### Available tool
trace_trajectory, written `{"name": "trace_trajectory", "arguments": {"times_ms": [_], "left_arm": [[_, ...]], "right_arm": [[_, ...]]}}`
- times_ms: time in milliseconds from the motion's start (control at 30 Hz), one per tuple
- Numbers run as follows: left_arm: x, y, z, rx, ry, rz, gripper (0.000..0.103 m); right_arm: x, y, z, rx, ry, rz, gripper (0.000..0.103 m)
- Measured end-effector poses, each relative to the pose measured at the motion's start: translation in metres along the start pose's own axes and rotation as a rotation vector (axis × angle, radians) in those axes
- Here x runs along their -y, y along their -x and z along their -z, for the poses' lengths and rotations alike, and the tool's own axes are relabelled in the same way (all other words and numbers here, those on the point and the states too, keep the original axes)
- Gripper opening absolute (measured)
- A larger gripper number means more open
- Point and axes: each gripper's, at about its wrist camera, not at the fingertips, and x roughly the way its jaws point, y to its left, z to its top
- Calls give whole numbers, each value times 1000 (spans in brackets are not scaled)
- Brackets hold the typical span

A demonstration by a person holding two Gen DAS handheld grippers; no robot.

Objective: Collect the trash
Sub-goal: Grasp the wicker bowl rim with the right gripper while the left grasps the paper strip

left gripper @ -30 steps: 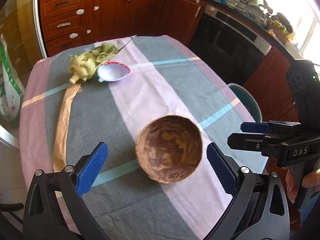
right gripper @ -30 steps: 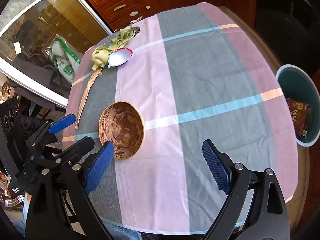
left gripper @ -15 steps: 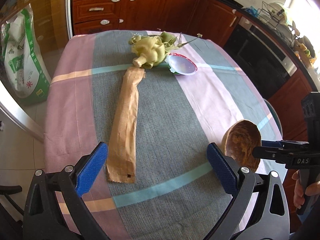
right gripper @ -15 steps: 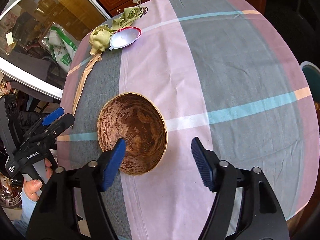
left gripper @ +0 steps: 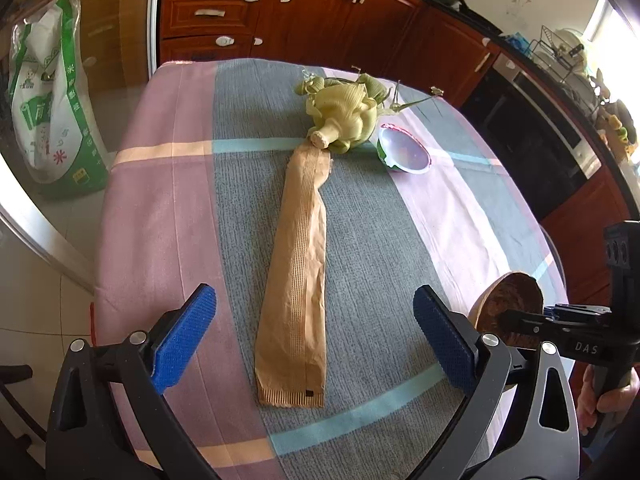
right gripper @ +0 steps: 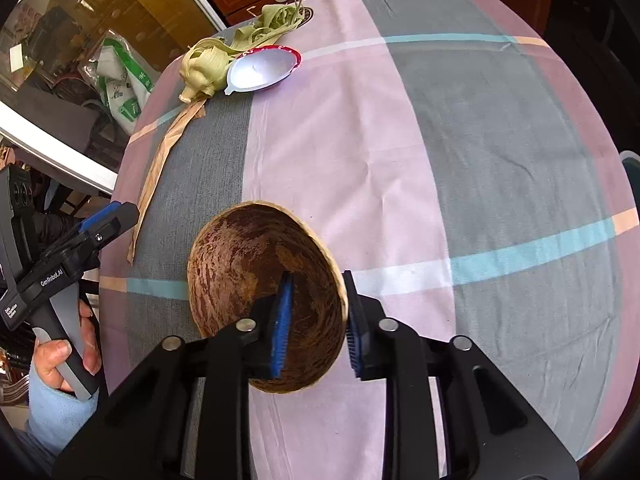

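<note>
While the right gripper (right gripper: pixel 316 316) pinches the near rim of the coconut shell half (right gripper: pixel 248 272), one blue pad sits inside the bowl and the other presses against its outer wall; the jaws have just been closing onto that wall. In the left wrist view the shell (left gripper: pixel 508 300) appears tilted, its hollow turned toward the left gripper, at the table's right edge. The left gripper (left gripper: pixel 316 344) hangs with its jaws spread wide and nothing between the pads; below the gap lies the near end of a long tan paper sleeve (left gripper: pixel 298 276), flat on the grey band of the checked tablecloth (left gripper: pixel 168 208). The sleeve runs away from the camera to a bundle of pale green corn husks (left gripper: pixel 344 116), whose cut stalk end touches or overlaps the sleeve's far tip. Just to the right of the husks rests a small plastic cup (left gripper: pixel 404 154) with a red rim, tipped on its side, its white interior visible in the right wrist view (right gripper: pixel 262 68). A hand (right gripper: pixel 68 356) with a light blue sleeve grips the handle of the left gripper beside the table's edge. Beyond the table stand dark red wooden cabinets (left gripper: pixel 320 12), and a white and green printed sack (left gripper: pixel 52 108) shows behind a glass door on the left.
</note>
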Motion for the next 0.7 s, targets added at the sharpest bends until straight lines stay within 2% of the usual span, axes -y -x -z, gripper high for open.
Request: {"name": "trace_trajectory", "arguments": {"times_ms": [67,233,300,400,467,533,600,700], "left_arm": [[-2,-4,-4,-3,9,9,99],[-1,-13,-17,5,-6,2,96],[0,-18,-22,0,-24,-10,83],[1,-29,-26,-26,-46,-33,71],[3,-30,-27,-24,-71,-57,67],[5,-30,-27,-23,-85,-74,54],[5,-30,-25,-31,-92,-75,20],[10,-22,-17,-29,-99,-70,18]], "right_arm": [[-5,1,0,16,17,-6,12],[-13,5,-3,38,65,11,10],[-11,4,-3,30,61,13,11],[-8,1,-2,19,53,8,12],[-7,1,-2,18,49,5,12],[-7,1,-2,19,50,4,13],[-7,0,-2,15,44,-2,14],[-5,-4,-1,-2,20,-38,15]]}}
